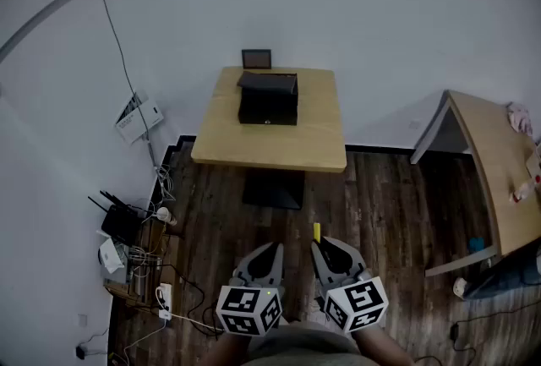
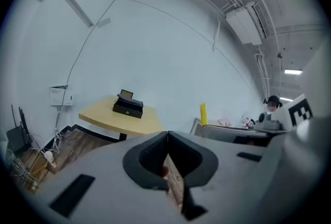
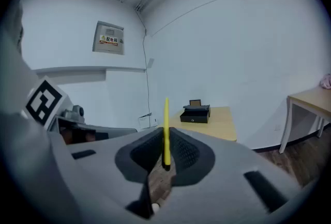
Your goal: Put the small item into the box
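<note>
Currently both grippers sit low at the bottom of the head view, over dark wood floor (image 1: 380, 212), well apart from the table (image 1: 279, 149). Left gripper (image 1: 273, 248) (image 2: 167, 136): jaws pressed together, nothing between them, empty. Right gripper (image 1: 320, 245) (image 3: 165, 139): jaws narrow, clamped on the small yellow item (image 1: 317, 232) (image 3: 166, 117), a thin flat strip that stands upright and pokes up past the tips. Same strip is visible from the left gripper view (image 2: 204, 114), sticking up off to the right.

Black box (image 1: 268, 98) (image 2: 128, 107) (image 3: 195, 114) sits on the far half of the light wood table, toward the wall. Small dark-framed panel (image 1: 256, 58) stands right behind it; can't tell if it's the box's lid or a separate thing. Top of the box looks slightly raised or layered, unclear if open.

Yellow item is not in the box; it's in the right gripper, near the person and far from the table.

Other stuff: second light wood table (image 1: 499, 170) at right with small things on it, too small to make out. Router (image 1: 121, 223) and a tangle of cables on the floor at left by the wall, white power strip (image 1: 165, 297) near them. White papers (image 1: 138, 117) fixed on the left wall
</note>
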`<state>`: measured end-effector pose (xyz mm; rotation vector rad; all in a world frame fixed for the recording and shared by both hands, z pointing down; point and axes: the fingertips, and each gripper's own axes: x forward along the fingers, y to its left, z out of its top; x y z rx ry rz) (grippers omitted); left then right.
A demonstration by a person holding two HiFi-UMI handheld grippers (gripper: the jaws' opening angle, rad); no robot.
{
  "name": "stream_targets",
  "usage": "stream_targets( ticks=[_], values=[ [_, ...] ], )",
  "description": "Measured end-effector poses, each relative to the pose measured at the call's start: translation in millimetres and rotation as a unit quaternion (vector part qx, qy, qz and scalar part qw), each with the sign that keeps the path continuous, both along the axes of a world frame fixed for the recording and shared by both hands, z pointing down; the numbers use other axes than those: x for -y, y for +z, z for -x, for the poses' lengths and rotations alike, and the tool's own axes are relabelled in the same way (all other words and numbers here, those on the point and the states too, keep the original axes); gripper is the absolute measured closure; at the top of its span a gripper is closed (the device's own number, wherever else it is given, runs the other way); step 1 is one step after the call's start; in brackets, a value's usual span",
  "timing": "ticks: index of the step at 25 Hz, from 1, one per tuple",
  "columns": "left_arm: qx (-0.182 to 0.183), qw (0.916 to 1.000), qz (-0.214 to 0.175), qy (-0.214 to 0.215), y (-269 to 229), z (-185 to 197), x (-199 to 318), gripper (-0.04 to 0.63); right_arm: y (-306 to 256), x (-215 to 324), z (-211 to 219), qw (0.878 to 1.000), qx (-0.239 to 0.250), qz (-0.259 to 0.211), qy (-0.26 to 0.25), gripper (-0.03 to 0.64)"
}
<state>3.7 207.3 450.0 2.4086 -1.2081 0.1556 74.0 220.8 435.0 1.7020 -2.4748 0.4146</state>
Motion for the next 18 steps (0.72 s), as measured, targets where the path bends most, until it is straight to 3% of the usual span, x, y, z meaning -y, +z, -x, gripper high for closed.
stream_targets(
  ticks=[9, 18],
  values=[
    [0.021, 0.9997, -0.003, -0.008, -10, 25, -73, 0.592, -15, -65, 18, 1.0, 0.012, -0.014, -0.011, 0.586],
    [0.013, 0.9995, -0.014, -0.025, -17, 37, -91, 0.592, -26, -86, 29, 0.999, 0.018, -0.019, -0.031, 0.584]
  ],
)
